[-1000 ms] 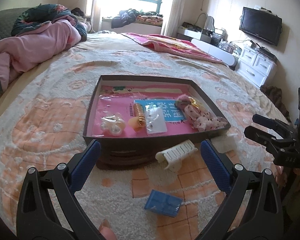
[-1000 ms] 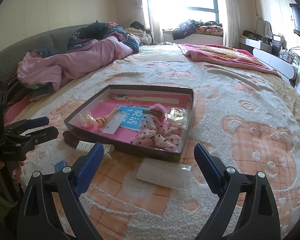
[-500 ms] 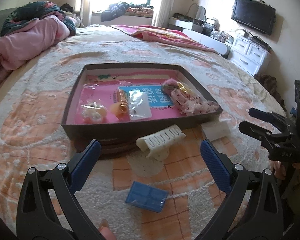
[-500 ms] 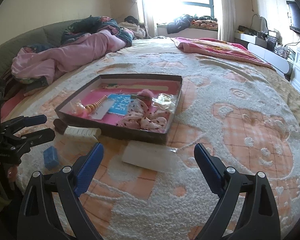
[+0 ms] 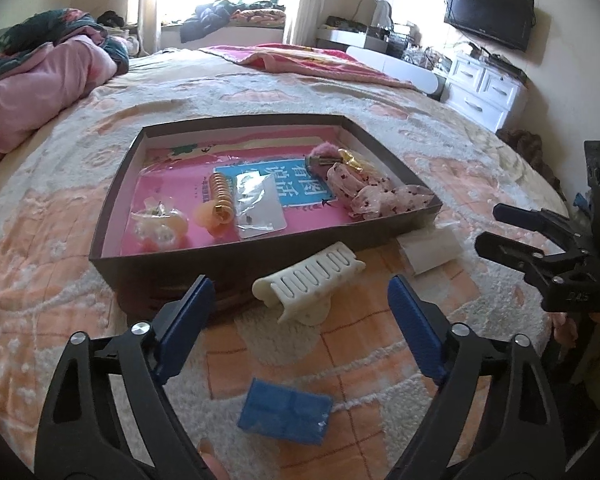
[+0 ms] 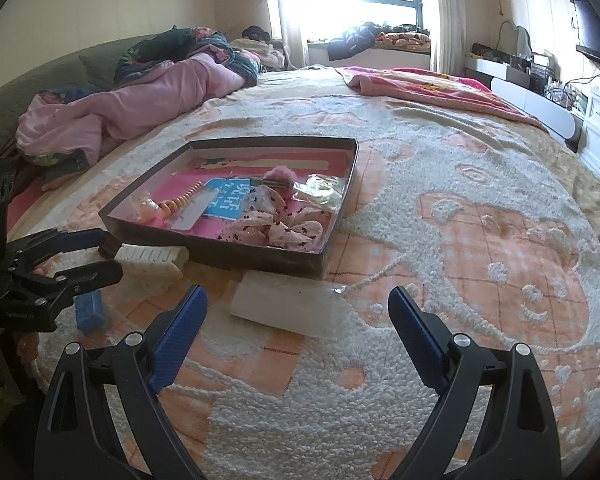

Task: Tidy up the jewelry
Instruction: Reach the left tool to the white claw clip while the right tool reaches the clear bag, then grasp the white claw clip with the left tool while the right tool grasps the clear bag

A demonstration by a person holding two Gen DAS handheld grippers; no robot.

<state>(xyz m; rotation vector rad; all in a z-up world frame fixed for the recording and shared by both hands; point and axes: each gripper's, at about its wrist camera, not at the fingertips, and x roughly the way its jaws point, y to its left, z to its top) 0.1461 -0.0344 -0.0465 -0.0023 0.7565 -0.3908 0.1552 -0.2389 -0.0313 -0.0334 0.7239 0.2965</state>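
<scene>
Bedspread (image 6: 479,208), clear packet (image 6: 288,308) (whole in right view), tray (image 5: 236,256) corner hides it

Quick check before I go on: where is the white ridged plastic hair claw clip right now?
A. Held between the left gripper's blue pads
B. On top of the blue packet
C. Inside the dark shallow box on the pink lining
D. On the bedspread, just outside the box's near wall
D: the white ridged plastic hair claw clip lies on the bedspread against the dark shallow box, ahead of the open left gripper.
</scene>
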